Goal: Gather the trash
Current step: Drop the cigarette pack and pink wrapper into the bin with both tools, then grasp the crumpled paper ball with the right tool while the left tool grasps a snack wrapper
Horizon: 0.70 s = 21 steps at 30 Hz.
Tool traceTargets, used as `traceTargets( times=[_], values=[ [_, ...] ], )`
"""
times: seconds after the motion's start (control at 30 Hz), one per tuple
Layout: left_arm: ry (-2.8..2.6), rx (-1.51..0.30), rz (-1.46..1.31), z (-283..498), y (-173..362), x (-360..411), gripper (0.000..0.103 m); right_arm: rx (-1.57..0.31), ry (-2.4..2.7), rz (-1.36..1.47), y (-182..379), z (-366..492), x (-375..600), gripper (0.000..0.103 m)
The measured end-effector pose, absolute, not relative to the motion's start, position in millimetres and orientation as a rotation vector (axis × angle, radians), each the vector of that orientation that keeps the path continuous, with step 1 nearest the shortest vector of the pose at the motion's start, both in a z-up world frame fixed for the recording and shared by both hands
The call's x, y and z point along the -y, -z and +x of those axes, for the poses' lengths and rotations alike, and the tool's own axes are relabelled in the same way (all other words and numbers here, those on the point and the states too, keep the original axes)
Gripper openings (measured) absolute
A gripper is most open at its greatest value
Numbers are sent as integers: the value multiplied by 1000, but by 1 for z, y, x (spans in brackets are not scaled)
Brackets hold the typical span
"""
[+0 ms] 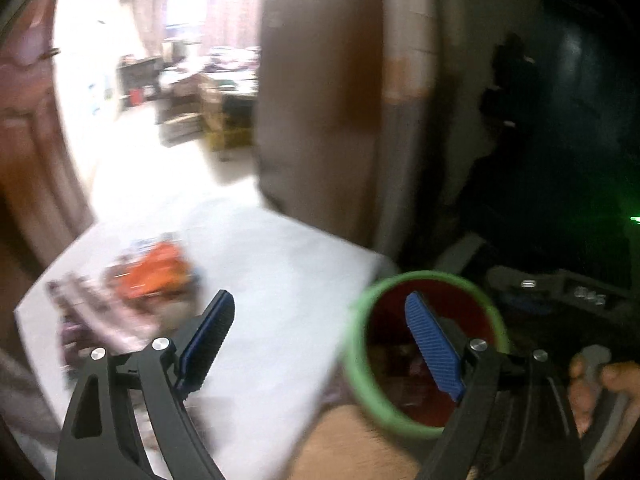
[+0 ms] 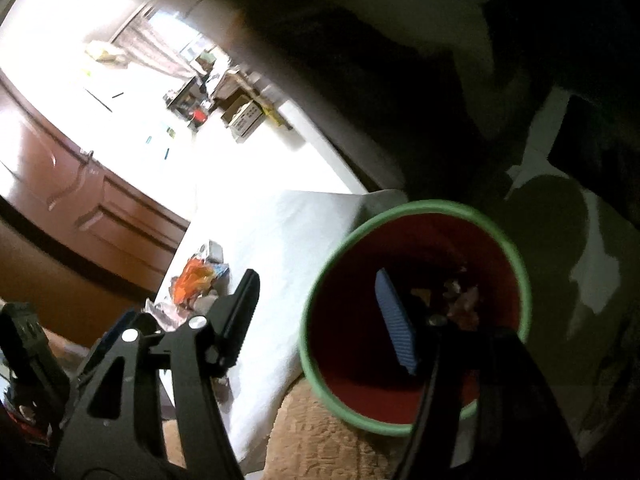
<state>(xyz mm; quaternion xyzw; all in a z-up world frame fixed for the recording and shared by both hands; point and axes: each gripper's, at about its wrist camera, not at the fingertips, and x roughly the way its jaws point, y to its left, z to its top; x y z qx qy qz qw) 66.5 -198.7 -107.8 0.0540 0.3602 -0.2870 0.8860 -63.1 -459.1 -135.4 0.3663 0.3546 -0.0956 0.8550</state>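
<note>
A: Wrappers point(image 2: 198, 280) lie left of centre on the white sheet point(image 2: 280, 248); bin point(image 2: 416, 316) sits lower right

B: Left gripper point(image 1: 320, 336) and right gripper point(image 2: 320, 312) both apart, empty. Between deposits, I judge; next, reach left and clamp a wrapper

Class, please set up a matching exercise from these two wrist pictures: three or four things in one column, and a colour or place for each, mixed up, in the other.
Things:
1. bin
2. wrappers
3. sheet
4. pads

Descriptions:
a. white, spread flat
b. blue, ribbed
c. green rim, red inside
d. orange and mixed colours, lying on the sheet

Pairs: 1-c, 2-d, 3-a, 4-b
</note>
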Motion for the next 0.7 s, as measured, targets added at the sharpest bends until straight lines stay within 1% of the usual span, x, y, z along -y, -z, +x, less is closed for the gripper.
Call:
traceTargets(
  times=[0.23,0.47,0.57,0.7],
  values=[
    [287,-733,93,85,115,85,83,-856,81,664,144,-22,395,59],
    [119,-764,-14,92,125,-1,84,-1005,-152,473,160,32,281,59],
    [92,-771,-56,93,128,-22,83,-1044,-239,388,167,47,238,67],
    [63,-762,-88,94,127,-41,83,-1110,-279,321,186,64,197,68]
  ],
)
